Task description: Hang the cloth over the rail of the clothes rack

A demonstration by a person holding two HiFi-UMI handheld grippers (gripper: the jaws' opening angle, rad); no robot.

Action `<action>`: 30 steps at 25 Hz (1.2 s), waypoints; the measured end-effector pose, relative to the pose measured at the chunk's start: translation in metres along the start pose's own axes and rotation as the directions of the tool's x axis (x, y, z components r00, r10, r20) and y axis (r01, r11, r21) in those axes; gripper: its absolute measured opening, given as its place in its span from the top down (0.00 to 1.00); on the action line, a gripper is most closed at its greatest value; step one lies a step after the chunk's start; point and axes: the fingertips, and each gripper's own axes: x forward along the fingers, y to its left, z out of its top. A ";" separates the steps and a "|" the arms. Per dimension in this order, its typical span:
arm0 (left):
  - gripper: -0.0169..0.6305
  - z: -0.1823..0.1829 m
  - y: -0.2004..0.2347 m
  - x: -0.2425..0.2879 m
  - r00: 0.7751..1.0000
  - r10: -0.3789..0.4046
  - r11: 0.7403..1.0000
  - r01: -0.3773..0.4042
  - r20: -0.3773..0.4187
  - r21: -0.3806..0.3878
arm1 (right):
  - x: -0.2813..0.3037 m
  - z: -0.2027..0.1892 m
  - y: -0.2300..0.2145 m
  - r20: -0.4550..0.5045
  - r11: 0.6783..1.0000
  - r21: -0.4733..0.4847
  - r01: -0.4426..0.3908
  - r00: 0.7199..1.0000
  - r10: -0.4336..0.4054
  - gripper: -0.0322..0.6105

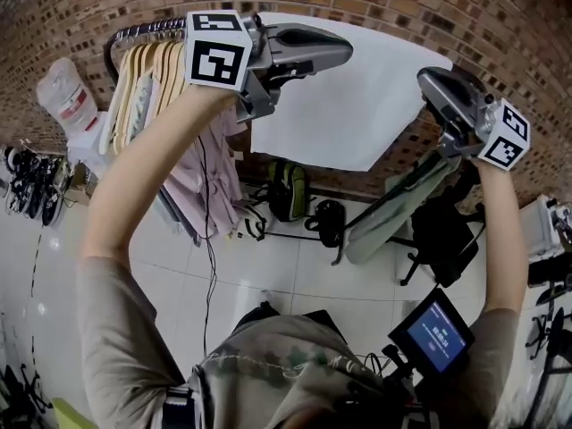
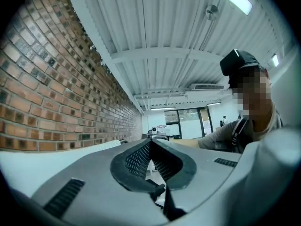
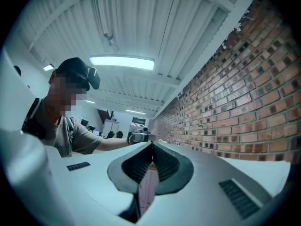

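A white cloth (image 1: 349, 105) hangs spread flat in front of the brick wall, just right of the clothes rack's rail (image 1: 143, 32). What carries its top edge does not show. My left gripper (image 1: 347, 50) is raised in front of the cloth's top and points right, its jaws shut with nothing visible between them. My right gripper (image 1: 422, 80) points left at the cloth's upper right edge, also shut and empty. The left gripper (image 2: 150, 141) has the cloth (image 2: 47, 157) at its lower left. The right gripper (image 3: 152, 145) has the cloth (image 3: 263, 166) at its lower right.
Wooden hangers (image 1: 147, 79) and pink garments (image 1: 210, 181) fill the rack's left part. On the floor below are bags (image 1: 288, 190), a leaning grey-green board (image 1: 393, 208) and a dark chair (image 1: 442, 235). Shoes (image 1: 27, 186) lie far left. A small screen (image 1: 435, 338) sits by my right elbow.
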 end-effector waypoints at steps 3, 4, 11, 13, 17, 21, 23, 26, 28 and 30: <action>0.97 -0.019 -0.031 0.006 0.999 0.035 0.999 -0.035 0.003 -0.021 | -0.012 -0.011 0.046 0.015 0.999 0.011 -0.054 0.998 0.053 0.94; 0.97 -0.024 -0.043 0.009 0.999 0.038 0.999 -0.038 0.008 -0.022 | -0.017 -0.013 0.061 0.024 0.998 0.015 -0.066 0.998 0.066 0.94; 0.97 -0.054 -0.135 0.021 0.996 0.080 0.997 -0.080 0.041 -0.016 | -0.040 -0.049 0.153 0.041 0.990 0.052 -0.130 0.991 0.128 0.94; 0.97 -0.066 -0.162 0.027 0.995 0.092 0.995 -0.090 0.046 -0.033 | -0.047 -0.064 0.178 0.045 0.984 0.094 -0.148 0.988 0.145 0.94; 0.97 -0.091 -0.205 0.039 0.996 0.087 0.996 -0.086 0.017 -0.032 | -0.055 -0.084 0.224 0.044 0.972 0.142 -0.188 0.982 0.183 0.94; 0.97 -0.099 -0.244 0.035 0.998 0.062 0.998 -0.062 0.016 -0.018 | -0.055 -0.084 0.264 0.061 0.968 0.162 -0.190 0.981 0.182 0.94; 0.97 -0.104 -0.261 0.031 0.998 0.050 0.999 -0.050 0.028 -0.014 | -0.057 -0.085 0.280 0.080 0.969 0.172 -0.179 0.983 0.168 0.94; 0.97 -0.116 -0.280 0.026 0.999 0.016 0.999 -0.014 0.049 -0.036 | -0.060 -0.093 0.300 0.099 0.968 0.197 -0.154 0.986 0.136 0.94; 0.97 -0.126 -0.294 0.023 0.997 -0.029 0.997 0.034 0.073 -0.063 | -0.060 -0.103 0.310 0.098 0.968 0.215 -0.133 0.989 0.114 0.94; 0.97 -0.136 -0.306 0.016 0.994 -0.054 0.993 0.063 0.091 -0.098 | -0.056 -0.115 0.320 0.091 0.963 0.245 -0.115 0.991 0.095 0.94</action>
